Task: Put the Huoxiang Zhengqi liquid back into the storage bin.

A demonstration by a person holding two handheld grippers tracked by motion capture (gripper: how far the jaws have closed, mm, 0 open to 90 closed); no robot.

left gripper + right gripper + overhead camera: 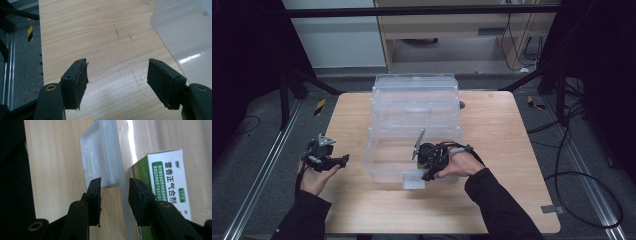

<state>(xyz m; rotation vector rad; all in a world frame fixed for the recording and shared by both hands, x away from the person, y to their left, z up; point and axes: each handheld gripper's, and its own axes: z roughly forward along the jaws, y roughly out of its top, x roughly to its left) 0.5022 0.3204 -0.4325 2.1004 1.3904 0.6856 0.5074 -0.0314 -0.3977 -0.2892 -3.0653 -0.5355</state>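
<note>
Two tongs on my rig, high view first: left tongs (343,160) sit over the left side of the bench (512,165), pointing toward the clear plastic box (414,125), well apart from it, nothing between the jaws. Right tongs (428,175) are at the near wall of that box, pointing down at its front latch (414,180), which hangs off the near edge right below the tips. The open lid of the box stands up on the far side, away from both tongs.

Left gripper view: jaws stand wide apart, bare wood between them, nothing gripped. A rounded corner of the clear box (185,37) lies ahead and to the right of the right jaw, apart from it.

Right gripper view: jaws part closed, a gap left between them. The translucent latch (100,162) sticks up just ahead of the gap, its lower end right beside the left jaw's tip; I can't tell whether the pad presses on it. The thin clear wall runs between the jaws. A green and white medicine carton (167,177) lies behind that wall, just past the right jaw.
</note>
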